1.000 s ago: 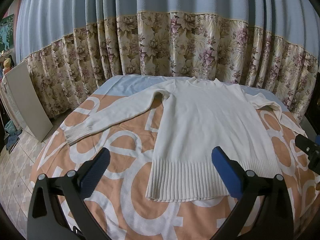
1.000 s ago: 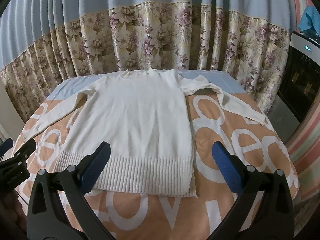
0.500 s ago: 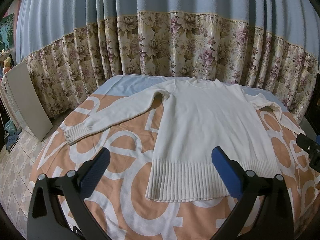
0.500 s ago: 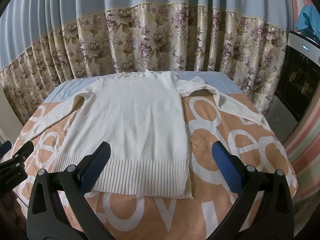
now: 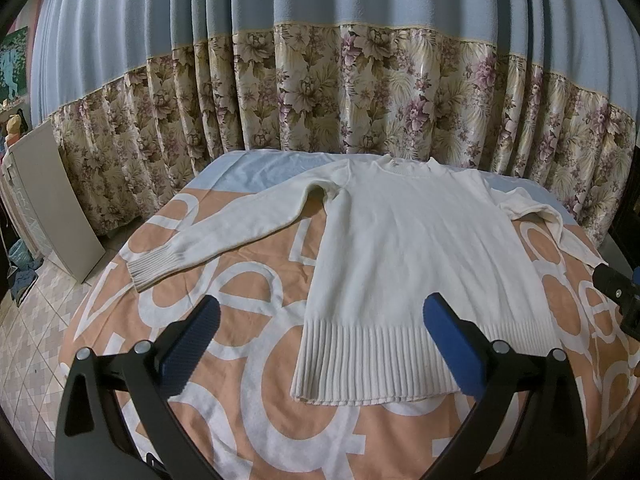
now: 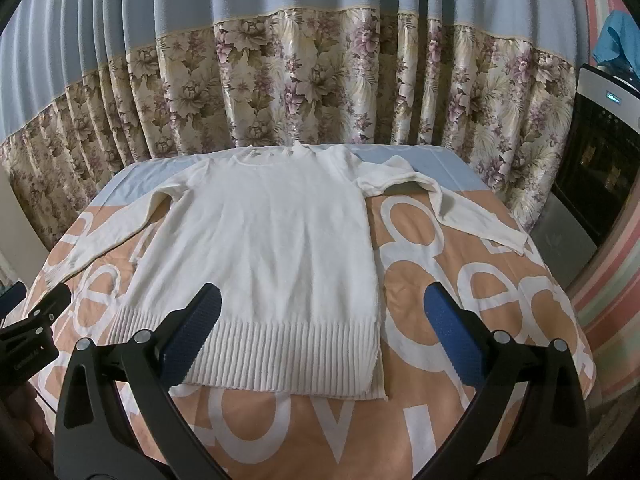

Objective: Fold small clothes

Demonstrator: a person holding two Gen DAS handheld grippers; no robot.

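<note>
Our left claw is spread wide, blue pads far apart, gripping nothing, hovering above the near edge of the bed. Our right claw is the same: released, pads apart, empty.

Just ahead of the left claw, betw. its pads & a bit toward the right one, lies the ribbed hem of the cream-white long-sleeved knit sweater, flat on the bed w/ the collar at the far end. The right pad overlaps the hem in view; whether it touches we can't tell. Ahead-left of this claw, one sleeve runs out straight to a ribbed cuff.

From the right claw, the sweater sits ahead & to the left, hem behind the left pad. Ahead-right, the other sleeve is bent at the elbow, cuff near the bed's right edge.

Under it all is the peach bedsheet w/ big white letters, w/ a pale blue strip at the far end. Beyond that hangs the blue & floral pleated curtain. Far right of the right claw stands a dark appliance w/ a silver top.
</note>
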